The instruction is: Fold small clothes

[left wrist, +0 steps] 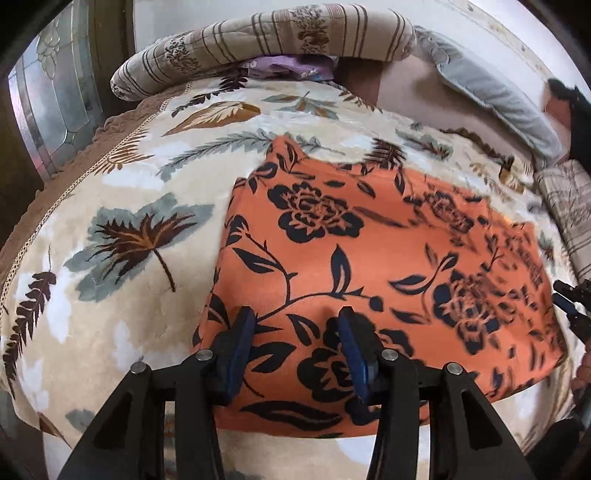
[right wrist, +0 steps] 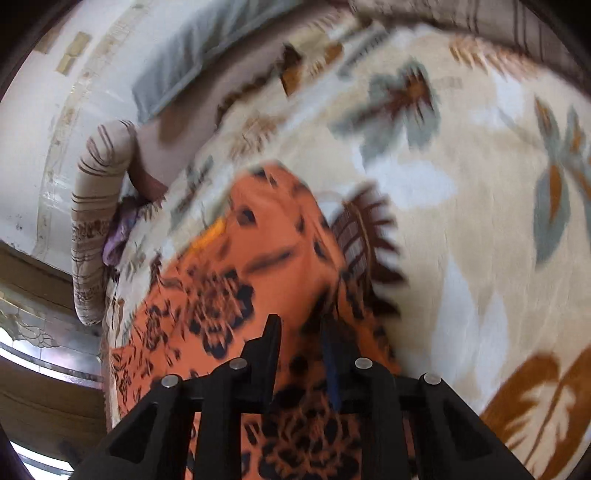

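Note:
An orange garment (left wrist: 369,258) with black flowers lies folded flat as a rough rectangle on the leaf-patterned blanket (left wrist: 122,206). My left gripper (left wrist: 297,326) hovers over the garment's near edge, its blue-padded fingers (left wrist: 243,332) apart, with only flat cloth seen between them. In the right wrist view, which is blurred, the same garment (right wrist: 258,266) runs away from me. My right gripper (right wrist: 301,336) stands over its near end with a narrow gap between the fingers and no cloth pinched. The right gripper's tip (left wrist: 570,299) also shows at the left wrist view's right edge.
A striped rolled quilt (left wrist: 295,33) lies along the far side of the bed with purple cloth (left wrist: 284,68) tucked under it. A grey pillow (left wrist: 495,99) sits at the back right. A glass-panelled door (left wrist: 55,103) stands beyond the blanket's left edge.

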A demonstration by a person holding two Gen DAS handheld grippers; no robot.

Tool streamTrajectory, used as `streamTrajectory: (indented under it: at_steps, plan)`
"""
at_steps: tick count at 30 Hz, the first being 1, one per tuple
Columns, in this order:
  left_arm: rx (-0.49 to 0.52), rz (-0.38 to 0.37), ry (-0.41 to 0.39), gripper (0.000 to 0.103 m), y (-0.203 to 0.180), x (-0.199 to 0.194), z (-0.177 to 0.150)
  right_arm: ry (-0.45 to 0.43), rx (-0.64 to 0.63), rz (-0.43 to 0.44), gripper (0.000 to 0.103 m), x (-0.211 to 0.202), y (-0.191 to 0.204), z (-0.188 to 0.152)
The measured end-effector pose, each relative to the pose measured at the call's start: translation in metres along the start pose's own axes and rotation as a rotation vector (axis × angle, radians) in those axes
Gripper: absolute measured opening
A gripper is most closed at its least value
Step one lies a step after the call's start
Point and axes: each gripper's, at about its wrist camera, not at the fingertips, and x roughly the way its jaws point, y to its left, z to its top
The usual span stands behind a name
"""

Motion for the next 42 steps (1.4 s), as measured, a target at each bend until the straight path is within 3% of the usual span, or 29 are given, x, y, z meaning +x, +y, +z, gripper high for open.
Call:
streamTrajectory:
  at_steps: [3,4,6,9,13,15,17,20,23,27,31,37,39,40,41,42]
  plan:
    - [-0.027,0.011,-0.004,0.05,0.0,0.002,0.006,0.003,-0.022,0.058,0.028,0.006,0.008,0.007]
    - [-0.04,0.02,0.008,0.059,0.0,0.007,0.007,0.041,-0.035,0.048,0.028,0.016,0.011,0.007]
    - [-0.065,0.033,0.061,0.062,0.001,0.023,0.007,0.126,-0.045,-0.013,0.027,0.039,0.009,0.001]
    - [-0.014,0.075,0.079,0.062,-0.008,0.023,0.004,0.104,-0.061,-0.008,0.027,0.035,0.012,-0.001]
    - [-0.078,0.003,0.051,0.063,0.0,-0.008,0.003,0.09,-0.075,0.125,0.028,0.01,0.017,-0.012]
    - [-0.079,0.02,0.022,0.063,0.002,-0.022,0.0,0.093,-0.119,0.179,0.028,0.0,0.027,-0.022]
    - [-0.076,0.047,0.046,0.063,0.005,-0.02,-0.005,0.101,-0.168,0.205,0.028,-0.004,0.04,-0.033]
    - [-0.06,0.131,0.132,0.063,0.009,0.004,-0.016,0.18,-0.21,0.221,0.028,0.006,0.053,-0.054]
    - [-0.053,0.13,0.157,0.064,0.011,0.006,-0.021,0.319,-0.254,0.145,0.027,0.03,0.051,-0.076]
    - [-0.156,0.051,0.107,0.064,0.027,-0.03,-0.013,0.254,-0.279,0.195,0.028,0.008,0.057,-0.08]
    - [-0.222,0.068,0.042,0.064,0.047,-0.066,-0.016,0.197,-0.257,0.306,0.028,-0.014,0.061,-0.085]
    - [-0.377,0.001,0.045,0.063,0.063,-0.084,-0.027,0.176,-0.317,0.41,0.028,-0.038,0.077,-0.103]
    - [-0.377,-0.027,0.028,0.052,0.053,-0.086,-0.029,0.178,-0.329,0.429,0.028,-0.04,0.08,-0.106]
    - [-0.365,-0.039,0.021,0.035,0.047,-0.085,-0.028,0.179,-0.338,0.432,0.028,-0.042,0.082,-0.108]
    - [-0.35,-0.055,0.022,0.029,0.04,-0.083,-0.029,0.185,-0.351,0.434,0.028,-0.042,0.085,-0.11]
    - [-0.337,-0.076,0.028,0.029,0.033,-0.08,-0.031,0.186,-0.364,0.433,0.028,-0.043,0.088,-0.111]
